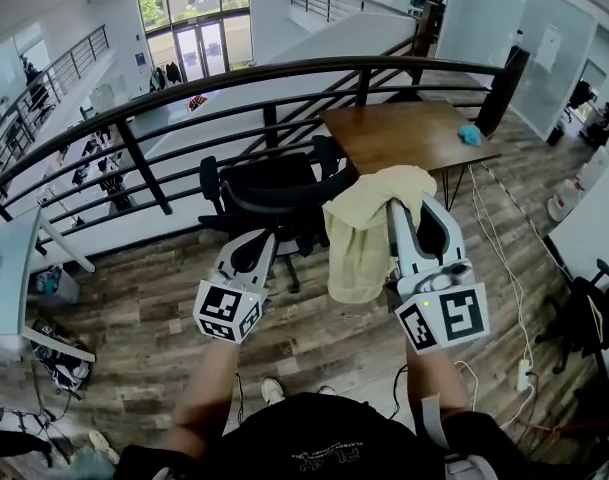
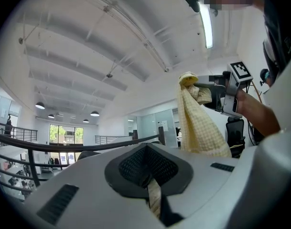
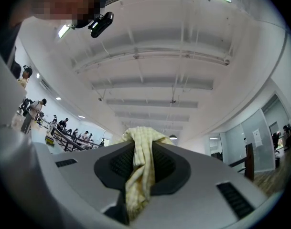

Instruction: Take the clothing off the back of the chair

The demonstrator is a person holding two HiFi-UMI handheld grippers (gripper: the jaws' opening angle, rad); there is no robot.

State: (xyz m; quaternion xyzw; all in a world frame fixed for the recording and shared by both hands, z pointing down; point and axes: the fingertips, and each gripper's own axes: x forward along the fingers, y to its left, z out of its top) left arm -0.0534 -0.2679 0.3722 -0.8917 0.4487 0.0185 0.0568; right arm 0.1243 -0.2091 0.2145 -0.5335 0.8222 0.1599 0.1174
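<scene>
Already the pale yellow checked cloth garment (image 1: 369, 233) was up in the right gripper (image 1: 412, 213), whose jaws were clamped on a bunched fold of it. The rest hung down in loose folds at about 1 o'clock from the person. The right gripper view showed the fabric spilling over and between both dark pads.

The left gripper (image 1: 256, 248) sat at about 11 o'clock. Its jaws were together, and a narrow strip of pale checked fabric (image 2: 155, 199) was pinched between them. Whether that strip joined the hanging garment could not be told.

The black mesh office chair (image 1: 274, 193) stood at 12 o'clock, just beyond both grippers. The garment's left edge was near its backrest, but contact between them could not be made out.

Behind the chair ran a black curved metal railing (image 1: 234, 78). A brown wooden table (image 1: 399, 133) stood at 1 o'clock with a small blue object (image 1: 469, 134) near its far corner.
</scene>
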